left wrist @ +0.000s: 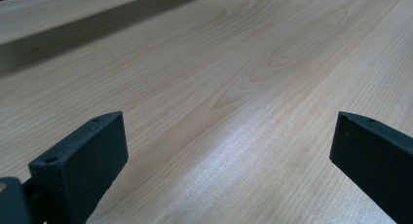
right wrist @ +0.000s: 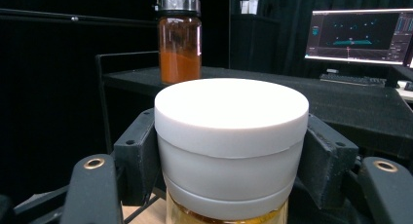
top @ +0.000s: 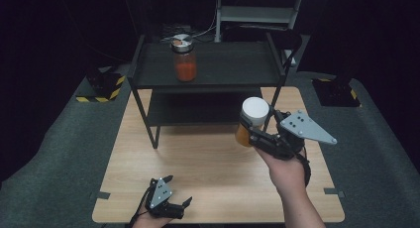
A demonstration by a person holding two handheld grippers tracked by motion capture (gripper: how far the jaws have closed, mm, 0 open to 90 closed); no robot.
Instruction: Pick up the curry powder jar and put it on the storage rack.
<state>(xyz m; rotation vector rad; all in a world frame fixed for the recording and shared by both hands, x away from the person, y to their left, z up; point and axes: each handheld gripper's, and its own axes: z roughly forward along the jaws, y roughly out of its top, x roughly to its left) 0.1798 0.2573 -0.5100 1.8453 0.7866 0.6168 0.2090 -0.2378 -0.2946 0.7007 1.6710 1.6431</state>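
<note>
So the right gripper (top: 255,131) has its two black jaws clamped around a white-lidded glass jar of yellow-orange stuff (top: 250,120), pinching it just below the lid. The jar sits upright and is up in the air, off the light wooden table (top: 208,163), in front of the right end of the black two-tier metal shelf (top: 228,64). In the right gripper view you can see the jaws pressed against both sides of the white cap (right wrist: 231,136), pretty snug.

Up on the shelf's top tier, toward its left, stands a tall glass jar with a metal lid and orange-red powder inside (top: 184,57), well apart from the held one.

The left gripper (top: 174,196) is down at the near edge of the table, jaws spread wide, nothing between them, just bare wood grain in its own view.
</note>
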